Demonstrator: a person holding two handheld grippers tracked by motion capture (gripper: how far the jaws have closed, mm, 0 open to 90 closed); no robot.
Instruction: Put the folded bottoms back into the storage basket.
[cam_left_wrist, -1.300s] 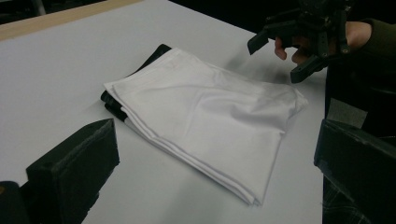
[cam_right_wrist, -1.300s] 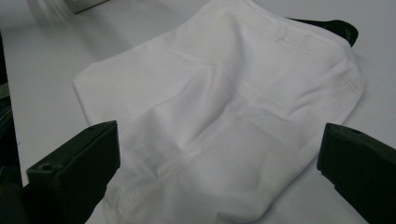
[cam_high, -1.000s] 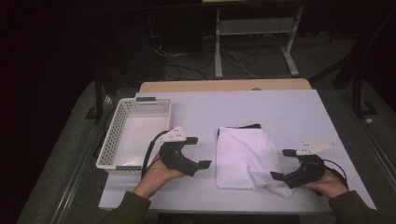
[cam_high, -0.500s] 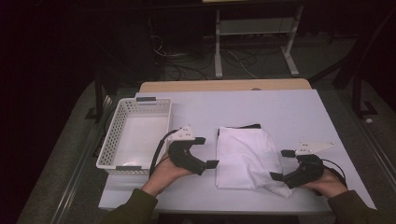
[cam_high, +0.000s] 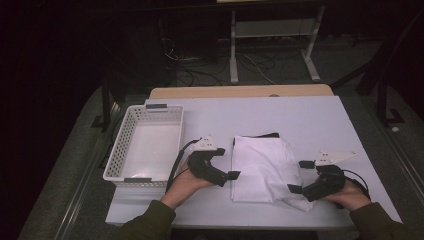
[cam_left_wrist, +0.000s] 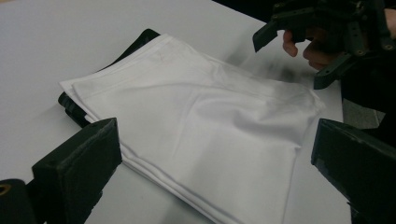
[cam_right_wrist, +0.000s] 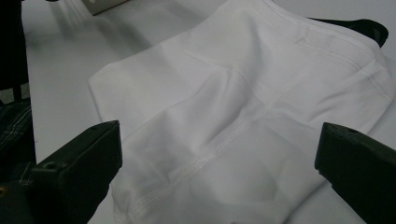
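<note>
A folded white cloth (cam_high: 262, 167) lies on the white table (cam_high: 280, 115), with a black item (cam_high: 265, 135) peeking out under its far edge. My left gripper (cam_high: 227, 163) is open at the cloth's left edge, its jaws wide apart and empty. At the cloth's near right corner, my right gripper (cam_high: 298, 176) is also open. In the left gripper view the cloth (cam_left_wrist: 196, 126) lies flat between the jaws of the gripper (cam_left_wrist: 215, 158), with the other gripper (cam_left_wrist: 322, 42) beyond it. In the right gripper view the stitched cloth (cam_right_wrist: 243, 116) spreads ahead of the gripper (cam_right_wrist: 219, 163).
A white perforated basket (cam_high: 142, 178) stands at the table's left side, close behind my left hand. A cable trails from each gripper. Beyond the table are a wooden strip, dark floor and a metal stand.
My left gripper has moved right, from near the basket up to the cloth's left edge. The right gripper has hardly shifted. The cloth lies as before.
</note>
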